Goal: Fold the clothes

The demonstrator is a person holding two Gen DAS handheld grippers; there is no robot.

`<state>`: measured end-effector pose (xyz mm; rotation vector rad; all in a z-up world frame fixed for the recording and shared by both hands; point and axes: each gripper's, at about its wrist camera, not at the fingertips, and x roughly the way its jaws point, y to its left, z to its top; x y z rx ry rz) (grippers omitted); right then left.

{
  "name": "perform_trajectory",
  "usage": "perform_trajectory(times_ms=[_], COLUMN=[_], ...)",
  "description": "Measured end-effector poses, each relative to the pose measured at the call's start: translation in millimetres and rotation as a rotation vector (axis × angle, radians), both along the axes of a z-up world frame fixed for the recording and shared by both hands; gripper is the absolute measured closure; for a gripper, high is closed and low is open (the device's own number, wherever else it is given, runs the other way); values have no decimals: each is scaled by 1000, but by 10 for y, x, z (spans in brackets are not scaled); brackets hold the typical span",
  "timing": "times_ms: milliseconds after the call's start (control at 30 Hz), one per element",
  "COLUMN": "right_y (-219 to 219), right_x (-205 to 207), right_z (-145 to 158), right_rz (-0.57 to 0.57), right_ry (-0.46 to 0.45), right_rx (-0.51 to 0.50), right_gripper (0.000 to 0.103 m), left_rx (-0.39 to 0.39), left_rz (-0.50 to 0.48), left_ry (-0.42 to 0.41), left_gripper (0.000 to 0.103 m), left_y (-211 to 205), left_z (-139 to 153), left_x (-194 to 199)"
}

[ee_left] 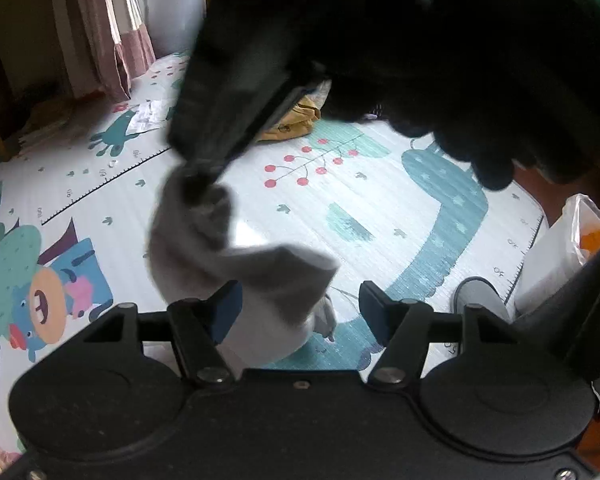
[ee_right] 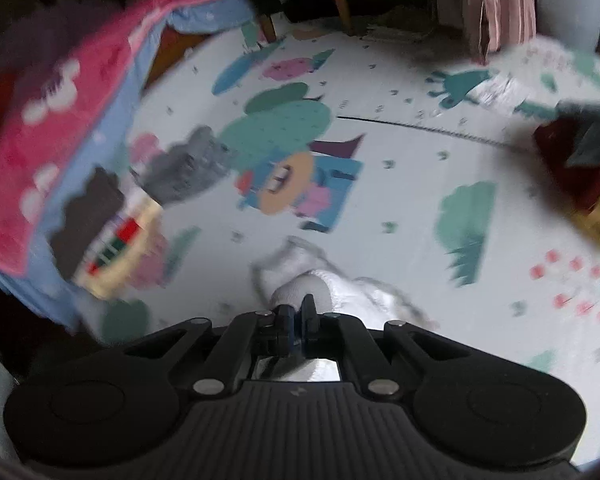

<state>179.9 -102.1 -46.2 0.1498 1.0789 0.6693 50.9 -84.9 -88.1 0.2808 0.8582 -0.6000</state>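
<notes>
Above the play mat [ee_left: 380, 200], the right hand-held gripper [ee_right: 298, 312] pinches a grey sock [ee_left: 236, 264] (blurred).

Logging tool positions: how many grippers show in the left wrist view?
2. The left gripper, open, along the bottom edge; the right gripper, upper centre, shut on the grey cloth hanging below it.

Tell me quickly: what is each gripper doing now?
Left gripper: open, holding nothing.
Right gripper: closed on the small grey-white fabric garment.
</notes>
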Motion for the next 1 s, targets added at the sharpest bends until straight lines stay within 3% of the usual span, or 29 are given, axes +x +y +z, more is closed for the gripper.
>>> perform_trajectory(times_ms=[133,200,233,367,533,700,1000], right_y=[96,114,114,75,-60,-196,-947], right_x=[19,33,36,42,75,11,-86], right_z=[103,146,164,232,419,782,1333], right_rz=[11,20,26,35,15,91,95], right_ry=[-11,-29,-40,-80,-162,-396,-603], right_rx=[43,36,30,12,-17,-174,-258], right_gripper=[98,98,98,98,98,98,98], left_rx=[74,75,68,58,10,-88,-267], left_rz=[46,59,71,116,112,109,55], left_ry=[-81,-87,-74,-72,-144,-242,-314], left_gripper=[38,54,74,95,99,101,101], left_y=[10,85,146,379,504,506,305], left_z=[-17,-9,1,73,416,922,1606], left_x=[-47,-28,9,132,215,255,200])
